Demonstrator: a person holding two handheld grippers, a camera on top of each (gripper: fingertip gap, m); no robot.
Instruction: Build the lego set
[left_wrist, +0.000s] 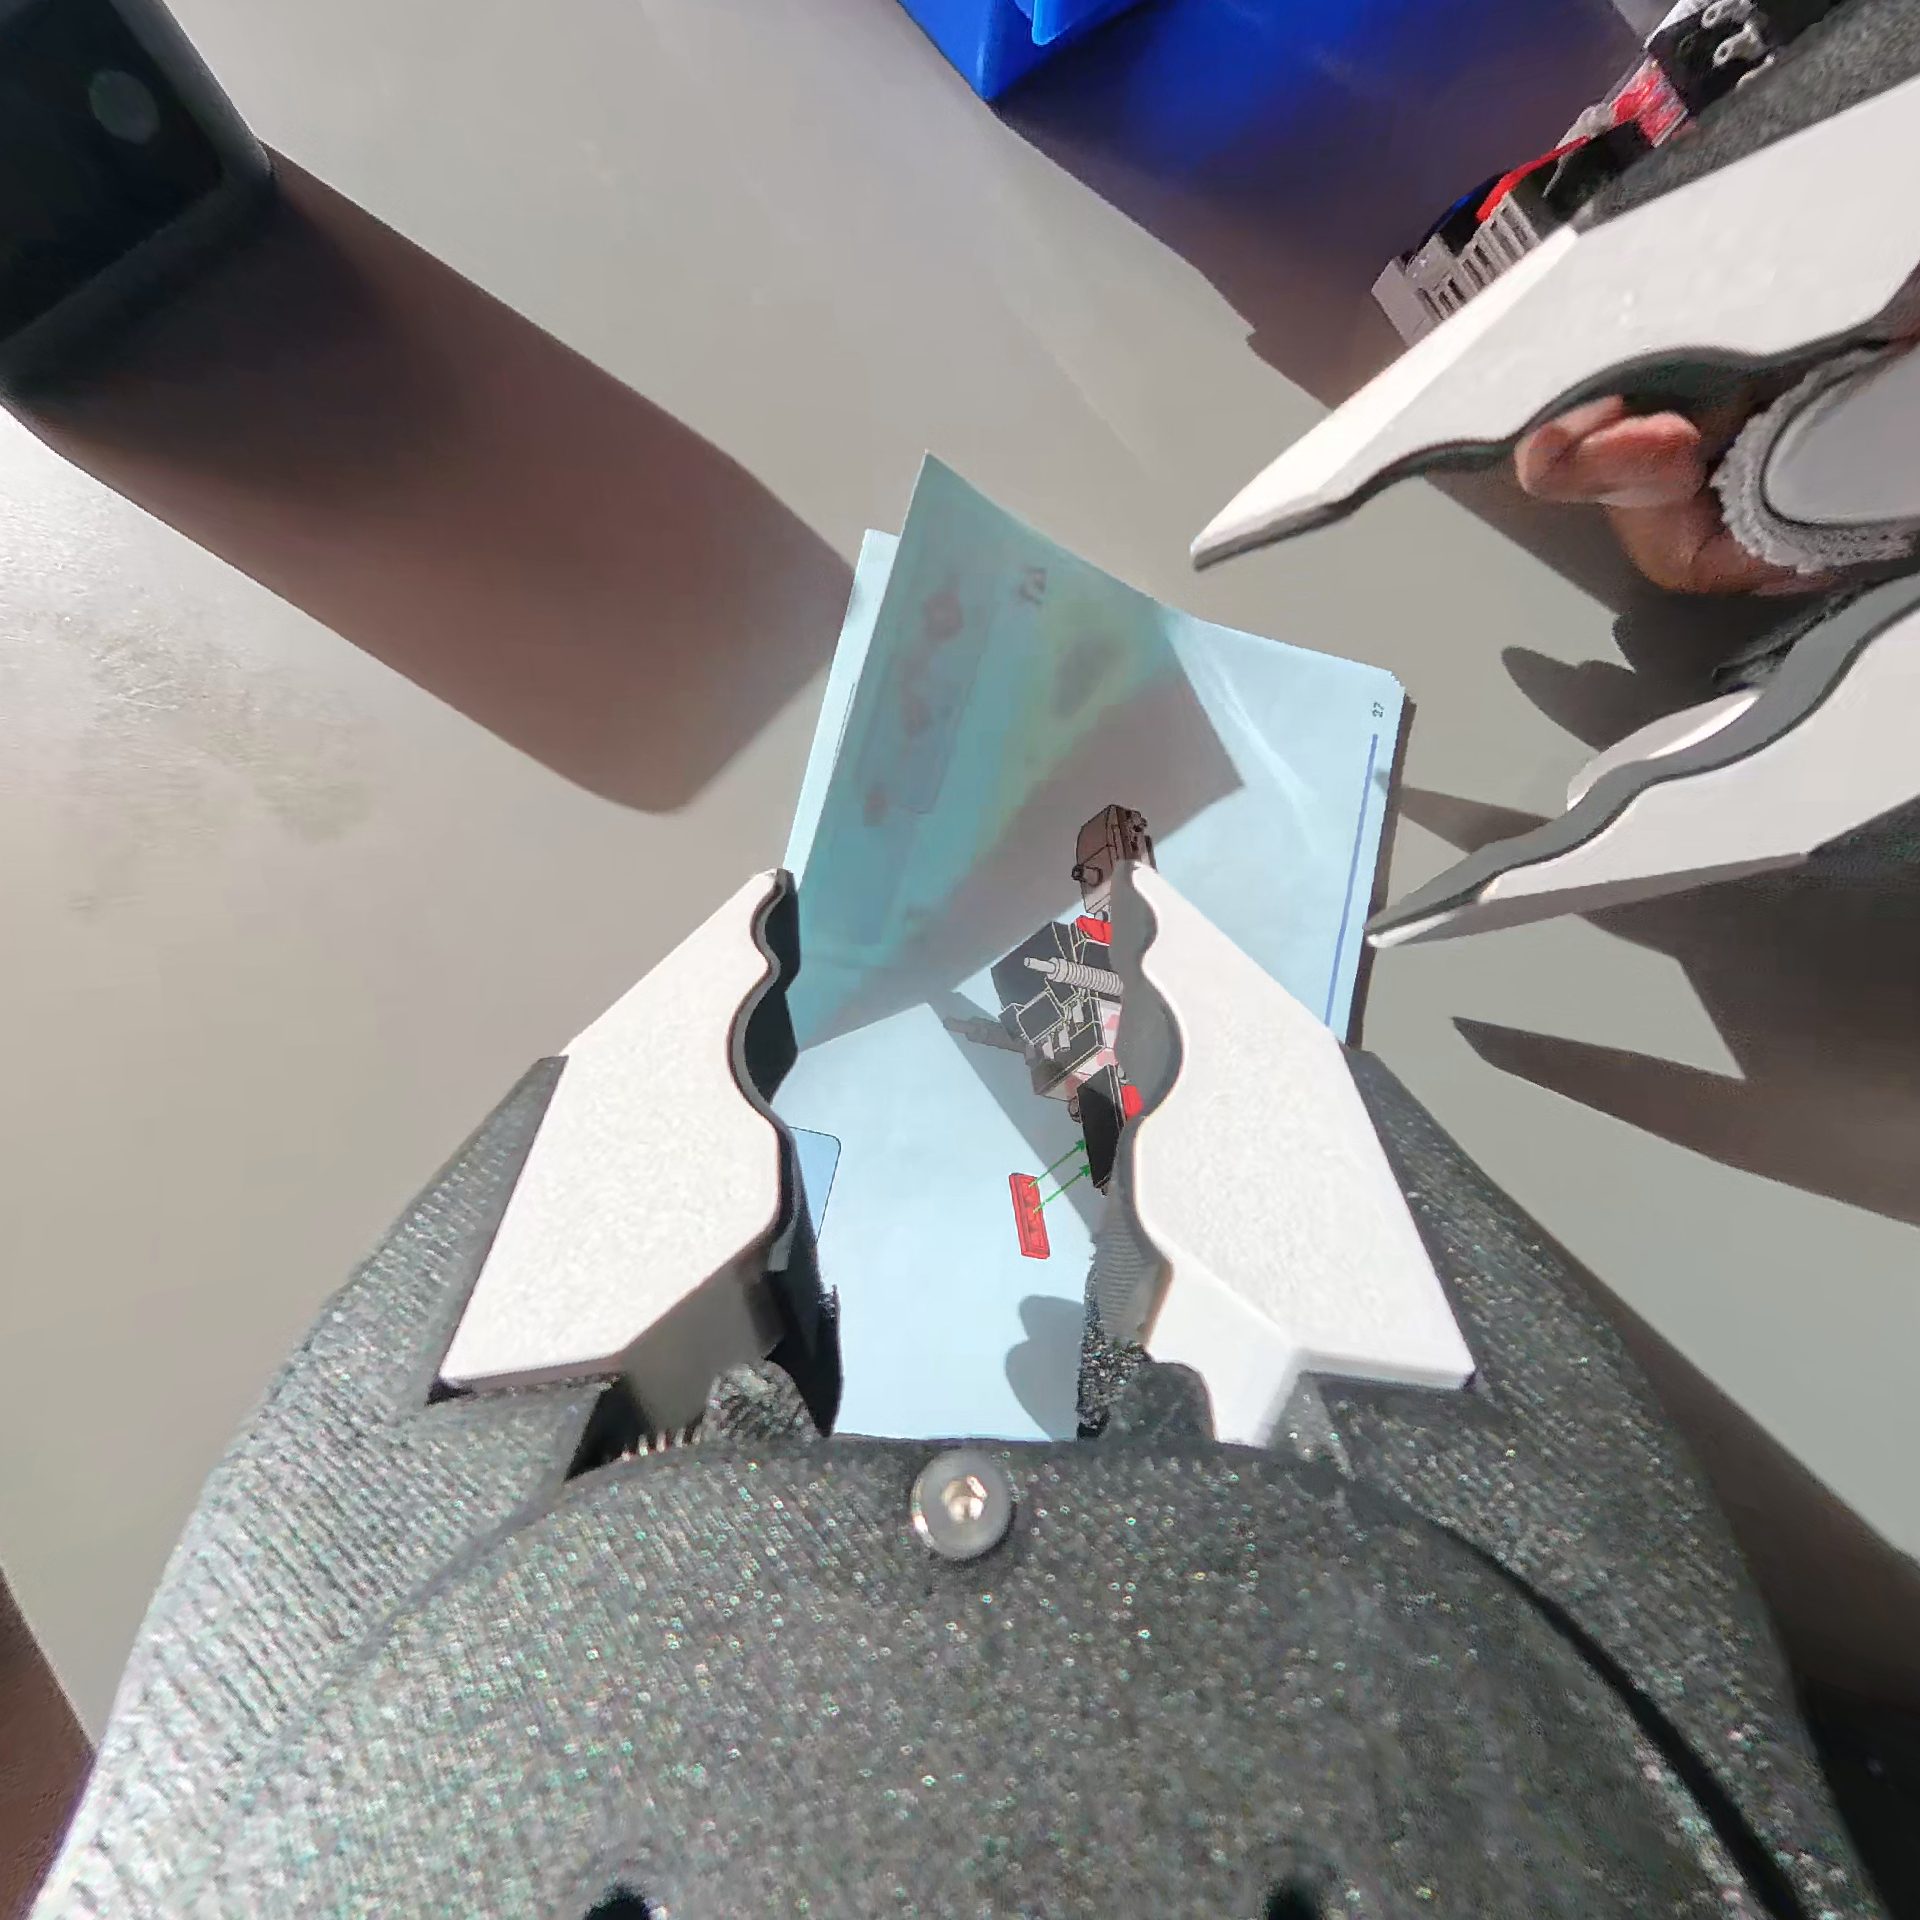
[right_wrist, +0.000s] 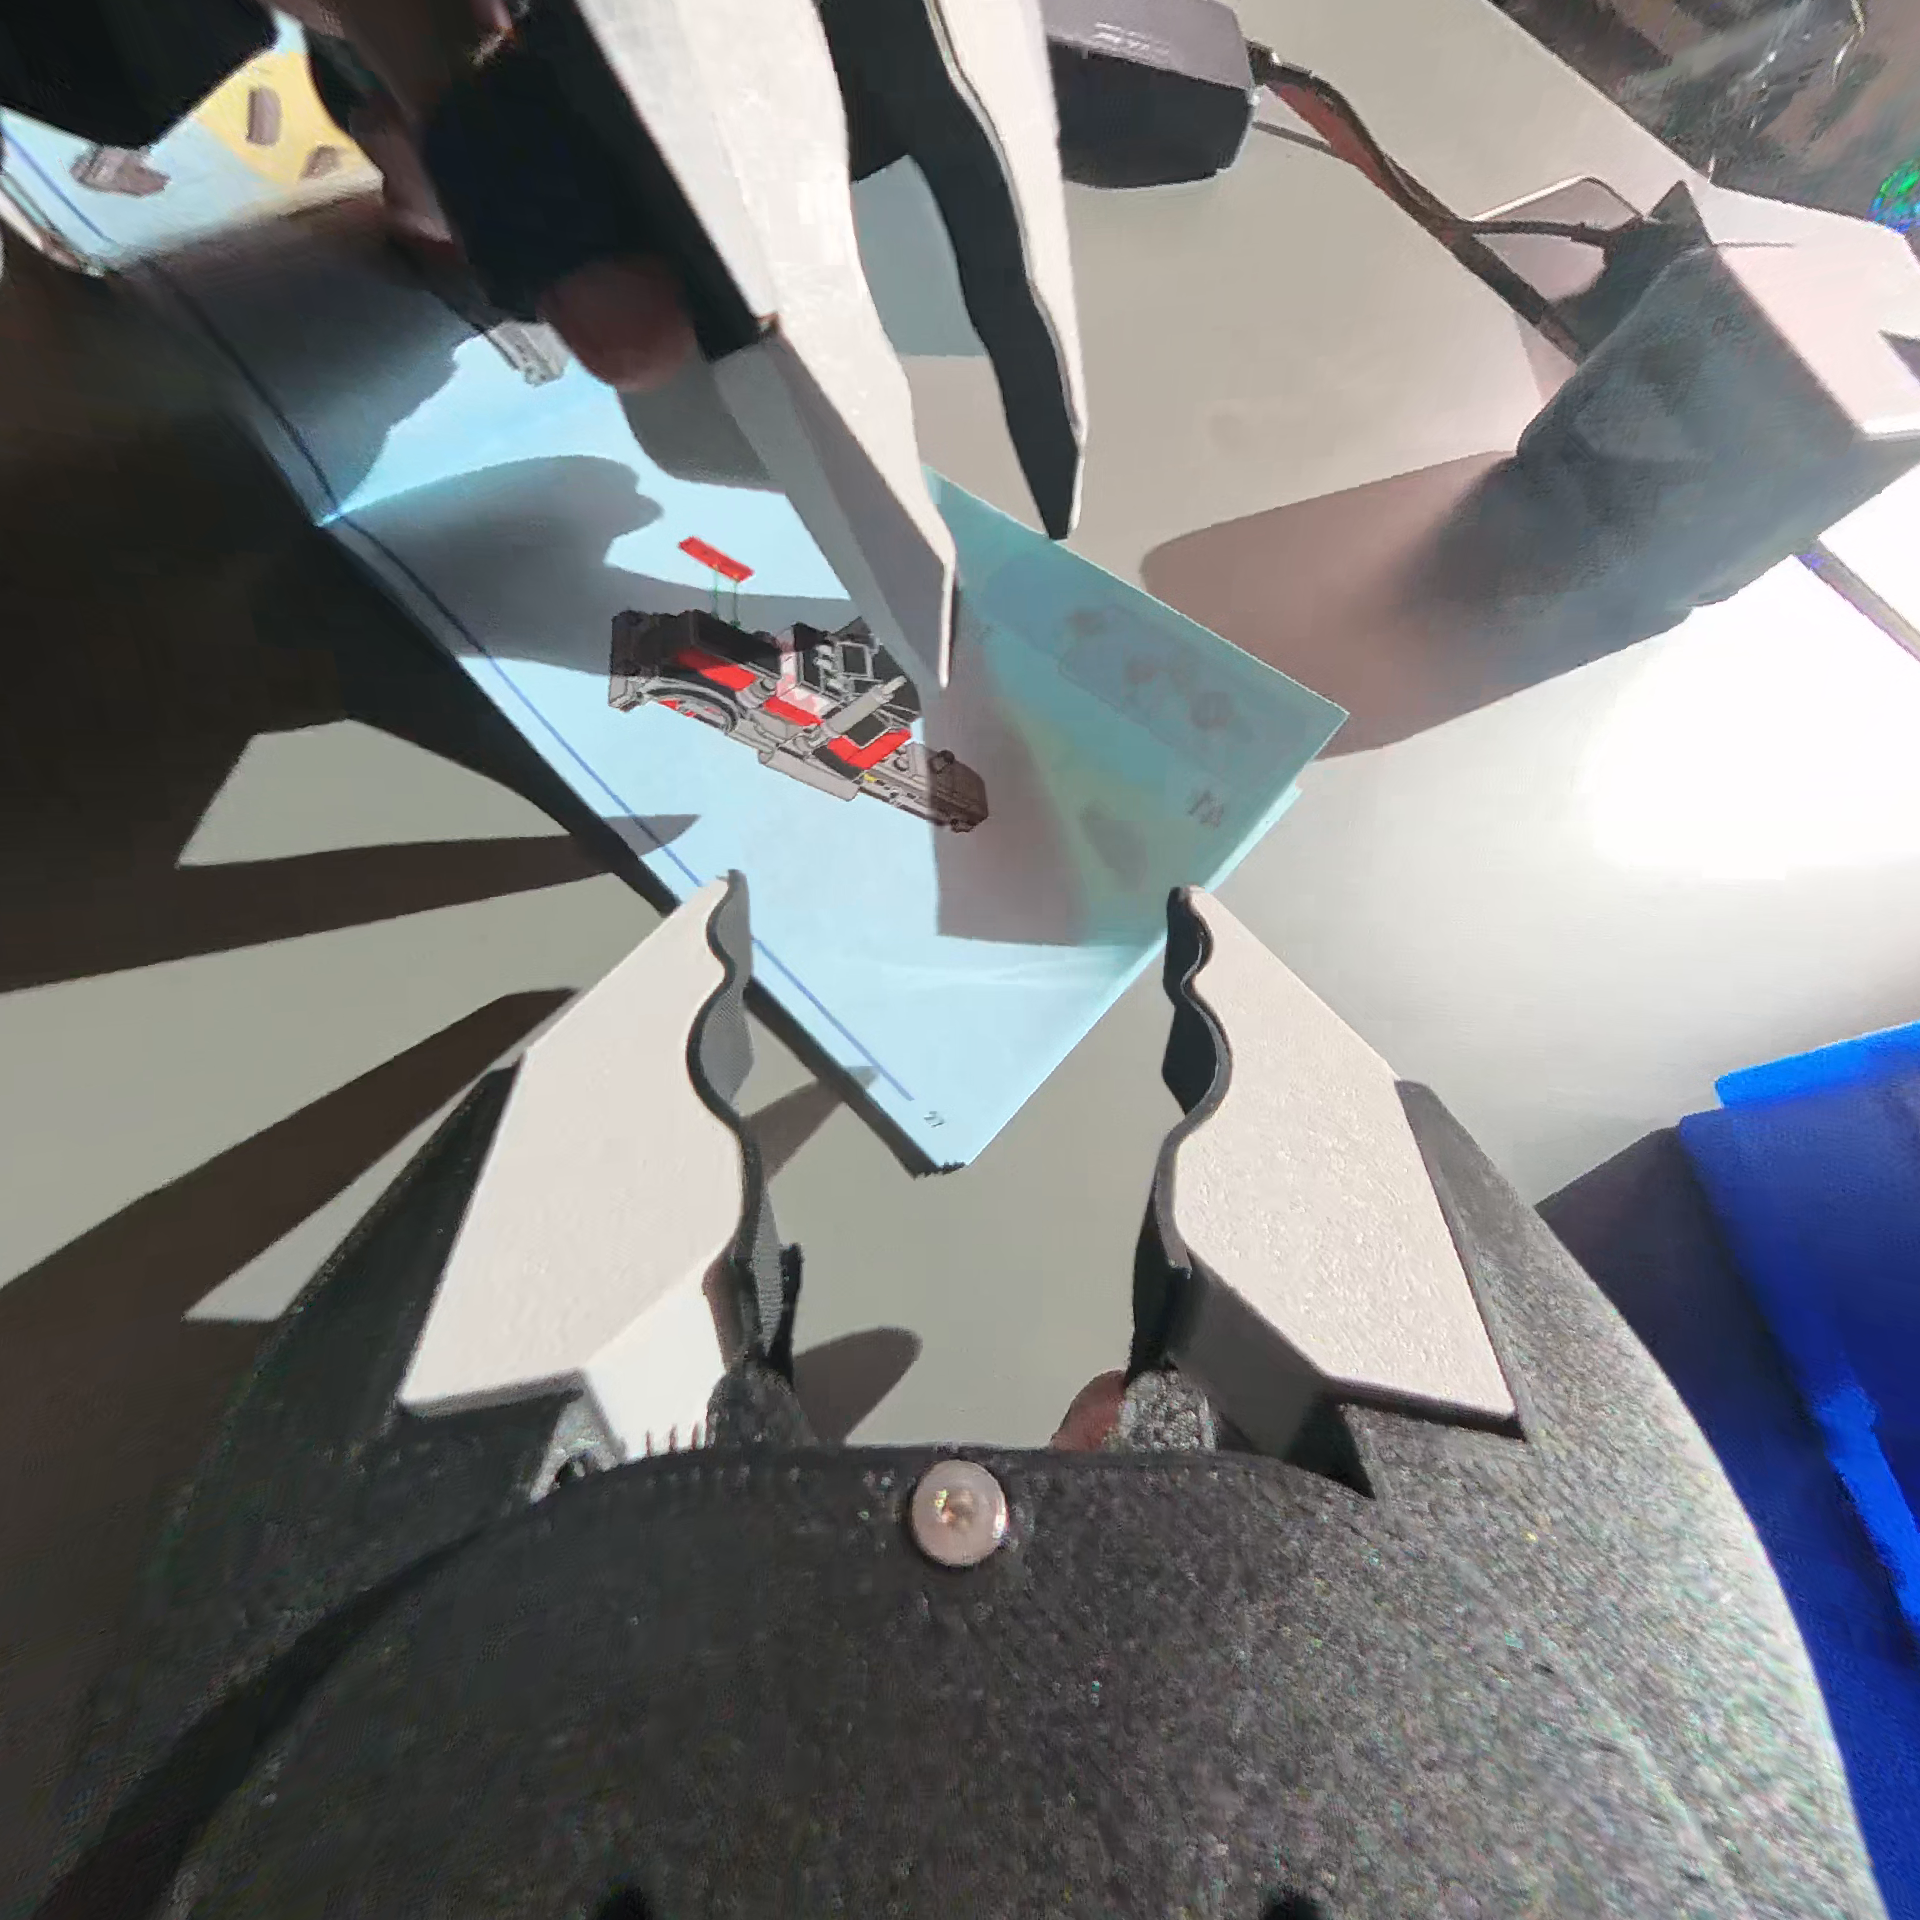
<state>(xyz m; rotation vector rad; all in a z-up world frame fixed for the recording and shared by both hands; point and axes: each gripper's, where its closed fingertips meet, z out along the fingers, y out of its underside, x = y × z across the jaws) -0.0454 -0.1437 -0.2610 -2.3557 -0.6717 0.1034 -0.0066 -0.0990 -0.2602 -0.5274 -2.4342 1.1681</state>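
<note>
Left gripper (left_wrist: 956, 894): fingers apart, hovering low over the open instruction booklet (left_wrist: 1226, 790); one tip seems to touch the lifted page (left_wrist: 977, 727), nothing pinched.
Right gripper (right_wrist: 951, 904): fingers apart and empty, just beside the booklet's near corner.
Booklet: lies flat on the grey table (left_wrist: 312, 831), open at a drawing of a black and red vehicle; one page curls up from the spine.
Handling: thin paper, light, floppy, likely slick between hard fingers; creases or tears if pulled.
Where to hold: probably the page's free outer edge, pinched gently, other gripper pressing the flat pages down.
Lego model (left_wrist: 1455, 260): partly built, grey, far right; blue bin (left_wrist: 1143, 62) beyond.
</note>
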